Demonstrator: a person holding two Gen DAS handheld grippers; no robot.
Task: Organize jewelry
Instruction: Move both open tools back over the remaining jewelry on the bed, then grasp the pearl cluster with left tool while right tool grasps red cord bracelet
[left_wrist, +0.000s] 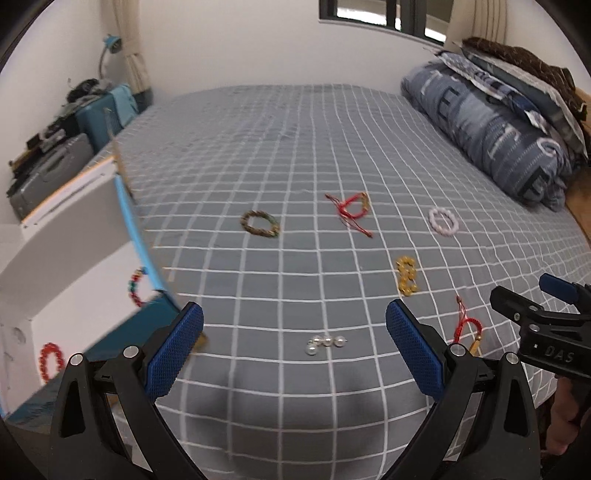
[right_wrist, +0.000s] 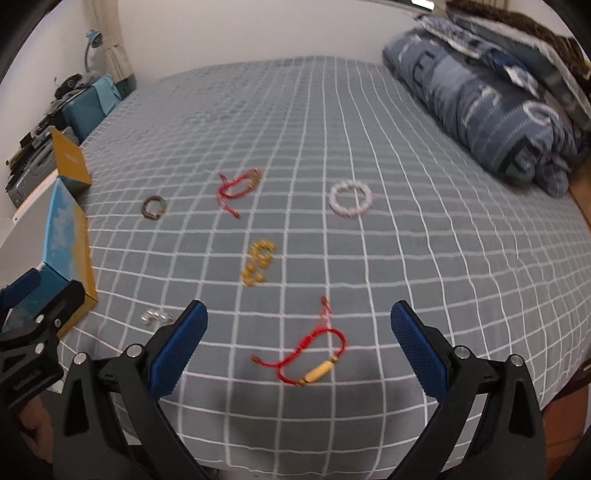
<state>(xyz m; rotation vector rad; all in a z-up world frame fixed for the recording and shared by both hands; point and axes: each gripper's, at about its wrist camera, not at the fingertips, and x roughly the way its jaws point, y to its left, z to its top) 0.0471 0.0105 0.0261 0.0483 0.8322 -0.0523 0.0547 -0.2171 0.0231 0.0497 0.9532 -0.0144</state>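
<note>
Jewelry lies scattered on a grey checked bed sheet (left_wrist: 258, 155). My left gripper (left_wrist: 295, 347) is open and empty, just above a short string of pearls (left_wrist: 325, 343). My right gripper (right_wrist: 299, 347) is open and empty, straddling a red cord bracelet with a gold tube (right_wrist: 310, 354). Farther off lie a gold bead bracelet (right_wrist: 256, 264), a white bead bracelet (right_wrist: 349, 201), a red cord bracelet with gold beads (right_wrist: 238, 186) and a brown-green bracelet (right_wrist: 153, 208). An open blue box (left_wrist: 74, 280) at the left holds a red bead bracelet (left_wrist: 50, 360) and a multicoloured bracelet (left_wrist: 136, 288).
A folded blue quilt and pillows (left_wrist: 491, 122) lie at the far right of the bed. A yellow box lid (right_wrist: 70, 162) stands at the left edge. Cases and clutter (left_wrist: 55, 155) stand beside the bed on the left. The wall is behind.
</note>
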